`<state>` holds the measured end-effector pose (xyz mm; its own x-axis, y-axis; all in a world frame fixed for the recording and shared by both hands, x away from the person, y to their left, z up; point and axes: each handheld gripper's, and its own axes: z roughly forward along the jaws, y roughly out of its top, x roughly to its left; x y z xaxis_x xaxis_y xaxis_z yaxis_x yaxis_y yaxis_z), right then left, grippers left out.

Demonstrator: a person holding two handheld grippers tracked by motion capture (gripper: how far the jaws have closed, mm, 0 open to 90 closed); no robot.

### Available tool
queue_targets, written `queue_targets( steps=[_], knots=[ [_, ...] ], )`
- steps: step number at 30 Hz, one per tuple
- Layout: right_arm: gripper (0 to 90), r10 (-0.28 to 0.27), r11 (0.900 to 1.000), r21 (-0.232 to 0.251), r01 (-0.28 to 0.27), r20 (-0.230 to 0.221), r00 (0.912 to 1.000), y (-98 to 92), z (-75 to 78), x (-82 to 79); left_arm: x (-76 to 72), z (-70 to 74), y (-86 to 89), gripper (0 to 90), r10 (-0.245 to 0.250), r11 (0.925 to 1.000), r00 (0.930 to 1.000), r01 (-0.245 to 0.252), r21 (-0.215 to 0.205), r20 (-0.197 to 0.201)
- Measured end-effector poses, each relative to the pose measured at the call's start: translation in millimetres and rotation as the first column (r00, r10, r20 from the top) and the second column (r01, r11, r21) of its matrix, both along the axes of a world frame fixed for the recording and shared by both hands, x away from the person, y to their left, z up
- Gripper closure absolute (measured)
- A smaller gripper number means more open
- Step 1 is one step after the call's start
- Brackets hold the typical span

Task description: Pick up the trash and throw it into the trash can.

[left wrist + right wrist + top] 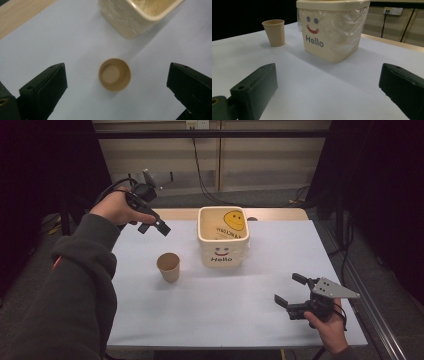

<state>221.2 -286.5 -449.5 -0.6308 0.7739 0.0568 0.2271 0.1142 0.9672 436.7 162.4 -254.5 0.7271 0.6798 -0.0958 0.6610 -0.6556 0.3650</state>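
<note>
High view, nearest first: the right gripper (289,294) rests low at the near right of the bench (260,320), jaws spread wide and holding nothing, pointed toward the middle. Farther in, left of centre, a paper cup (169,266) stands upright and empty on the pale bench top, just beside but apart from the cream bin (223,237), which carries a smiley face and the word "Hello" and is lined with a clear plastic bag. Farthest back on the left, the left gripper (154,226) hangs raised above the bench, tilted down toward the cup.

From the left gripper view, the cup's open mouth (114,74) sits between the two wide-open black jaws, seen almost straight from above, with the bin's corner (130,22) beyond it. The right gripper view shows the cup (274,32) to the left of the bin (329,37), both well ahead of its own open jaws.

This looks like the approach step: the left gripper is lined up over the cup but has not come down. The next move likely calls for a descent until the jaws flank the cup's wall, then a gentle close, since thin paper may crush or tip.
</note>
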Motion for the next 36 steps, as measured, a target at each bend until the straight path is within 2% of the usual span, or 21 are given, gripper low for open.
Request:
queue_targets(
  steps=[2,6,8,10,11,12,13,18,20,24,26,31,32,33,36],
  knots=[
    [1.3,0.004,1.000,-0.008,-0.004,0.000,1.0000,-0.1,-0.3,0.1,1.5,-5.4,-2.1,2.8,-0.009,0.9998,0.9998,0.009,0.019,-0.018],
    [1.4,0.005,1.000,-0.009,-0.005,0.000,1.0000,-0.1,0.2,-0.2,2.6,-19.0,-5.2,2.8,-0.004,0.9999,0.9997,0.004,0.012,-0.023],
    [1.4,0.005,1.000,-0.011,-0.005,0.000,1.0000,-0.2,0.0,-0.1,3.9,-26.8,-5.8,3.0,-0.022,0.9995,0.9990,0.023,0.023,-0.039],
    [1.3,-0.001,1.000,-0.006,0.001,-0.002,1.0000,0.3,-0.1,0.2,3.3,-34.1,-8.3,3.1,-0.013,0.9996,0.9988,0.014,0.025,-0.046],
    [1.3,-0.001,1.000,-0.006,0.001,-0.002,1.0000,0.3,-0.1,0.2,4.4,-36.1,-8.1,3.1,-0.031,0.9987,0.9982,0.033,0.039,-0.051],
    [1.3,0.000,1.000,-0.007,0.000,-0.001,1.0000,0.3,-0.2,0.3,4.7,-39.3,-8.9,3.1,-0.033,0.9988,0.9975,0.035,0.035,-0.063],
    [1.4,0.001,1.000,-0.007,-0.001,0.000,1.0000,0.4,-0.2,0.4,3.9,-44.0,-10.9,3.1,-0.014,0.9994,0.9981,0.016,0.029,-0.060],
    [1.4,0.003,1.000,-0.010,-0.003,-0.002,1.0000,0.3,-0.4,0.5,5.7,-58.5,-14.3,3.1,-0.019,0.9987,0.9959,0.023,0.045,-0.088],
    [1.4,-0.002,1.000,-0.008,0.002,-0.003,1.0000,0.4,-0.4,0.4,5.8,-64.5,-15.5,3.1,-0.018,0.9988,0.9958,0.022,0.043,-0.089],
    [1.3,0.012,1.000,-0.017,-0.012,-0.006,0.9999,-0.2,-0.4,0.6,6.2,-74.2,-18.2,3.1,-0.032,0.9965,0.9940,0.040,0.073,-0.104],
    [1.3,0.010,1.000,-0.013,-0.010,0.001,1.0000,0.3,-0.6,1.0,6.5,-81.2,-19.6,3.1,-0.030,0.9974,0.9937,0.037,0.062,-0.108],
    [1.4,0.011,1.000,-0.016,-0.011,0.000,0.9999,0.0,-0.6,0.8,6.3,-94.0,-22.1,3.1,-0.036,0.9958,0.9922,0.046,0.079,-0.119],
    [1.4,0.011,1.000,-0.016,-0.011,0.001,0.9999,-0.1,-0.6,0.9,6.6,-96.1,-22.3,3.1,-0.050,0.9947,0.9911,0.060,0.083,-0.123],
    [1.4,0.011,1.000,-0.017,-0.011,-0.003,0.9999,-0.2,-0.5,0.7,5.3,-98.2,-23.5,3.1,-0.034,0.9957,0.9923,0.044,0.082,-0.119],
    [1.4,0.016,1.000,-0.019,-0.016,-0.006,0.9999,-0.3,-0.5,0.7,4.8,-106.2,-24.1,3.1,-0.039,0.9951,0.9914,0.050,0.086,-0.125]
  ],
)
